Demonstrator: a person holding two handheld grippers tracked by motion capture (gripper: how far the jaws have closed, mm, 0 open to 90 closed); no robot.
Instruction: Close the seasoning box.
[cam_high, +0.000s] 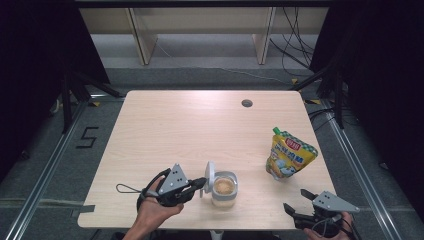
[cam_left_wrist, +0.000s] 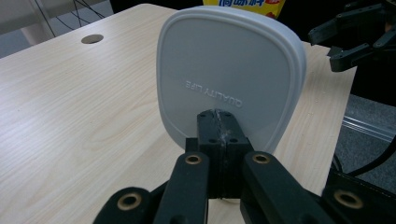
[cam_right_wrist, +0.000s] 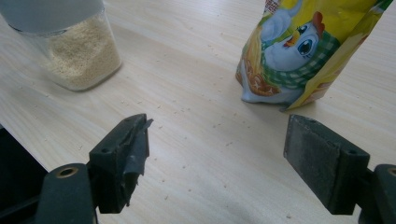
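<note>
A clear plastic jar (cam_high: 224, 189) of pale grains stands near the table's front edge, uncovered. Its grey-white lid (cam_high: 210, 177) is held on edge just left of the jar, with my left gripper (cam_high: 200, 184) shut on the lid's rim. In the left gripper view the lid (cam_left_wrist: 229, 65) stands upright above my closed jaws (cam_left_wrist: 219, 123). A yellow and green stand-up pouch (cam_high: 289, 154) with a chicken print is at the right. My right gripper (cam_high: 299, 200) stands open and holds nothing at the front right corner. Ahead of it (cam_right_wrist: 217, 140) are the jar (cam_right_wrist: 77, 51) and the pouch (cam_right_wrist: 303, 51).
The wooden table (cam_high: 175, 125) has a round cable hole (cam_high: 246, 103) near its far edge. Fine crumbs dot the tabletop (cam_right_wrist: 201, 107) between jar and pouch. A black cord loop (cam_high: 127, 189) trails from the left gripper. Metal rails run along the floor on both sides.
</note>
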